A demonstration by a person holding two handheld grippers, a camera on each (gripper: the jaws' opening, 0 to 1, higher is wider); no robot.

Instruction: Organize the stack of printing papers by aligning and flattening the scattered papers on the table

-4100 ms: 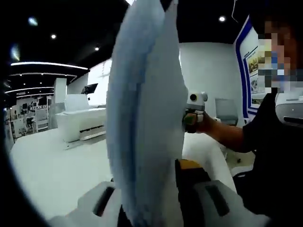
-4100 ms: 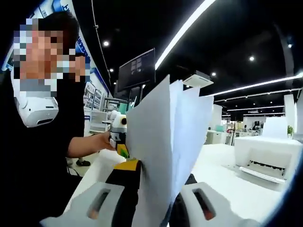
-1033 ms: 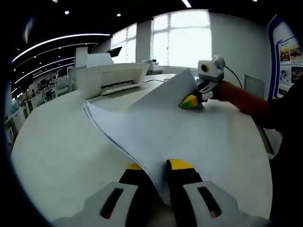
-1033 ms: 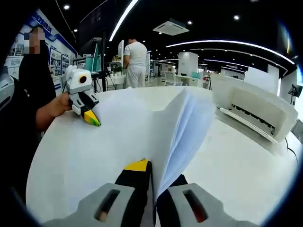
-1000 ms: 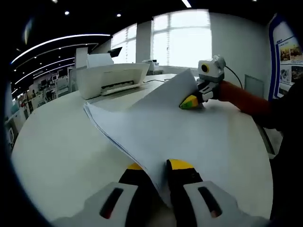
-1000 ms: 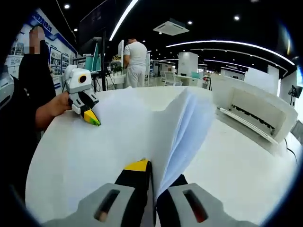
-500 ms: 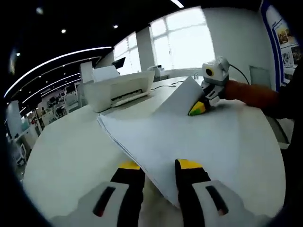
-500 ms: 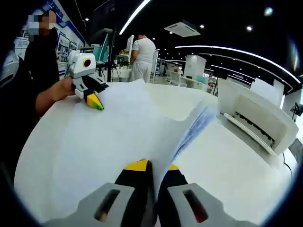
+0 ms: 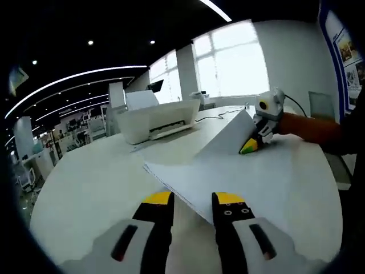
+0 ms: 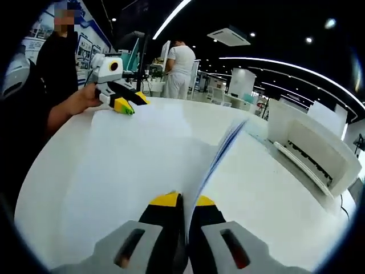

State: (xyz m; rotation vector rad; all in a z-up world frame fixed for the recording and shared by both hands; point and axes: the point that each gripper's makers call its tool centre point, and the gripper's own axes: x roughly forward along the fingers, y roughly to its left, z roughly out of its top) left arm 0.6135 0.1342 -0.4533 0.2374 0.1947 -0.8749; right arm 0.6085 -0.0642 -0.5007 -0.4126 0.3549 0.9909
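The left gripper view looks across the round white bench (image 9: 85,188) toward bright windows (image 9: 234,60) and a white printer (image 9: 157,117) at the far side, with the left claw (image 9: 193,201) in the foreground, its yellow-tipped jaws spread apart and the near corner of the stack of papers (image 9: 245,177) lying between them, not pinched. In that view the right claw (image 9: 251,145) comes in from the right, held by an orange-sleeved arm (image 9: 305,127), and one corner of the sheets is lifted beside it. The right gripper view faces the other way: its jaws are pressed together on the edge of the stack of papers (image 10: 131,154), the right claw (image 10: 182,201) pinching sheets whose right-hand edge curls up and fans open. Across the sheets the left claw (image 10: 126,104) sits at the far corner, held by a hand (image 10: 85,98) of a person in dark clothes. A second person in a white shirt (image 10: 180,63) stands beyond the bench, and the printer (image 10: 311,142) appears at the right. The stack lies mostly flat on the bench, its long axis running from one claw toward the other. Posters on the blue-framed wall (image 10: 48,23) carry writing too small to read.
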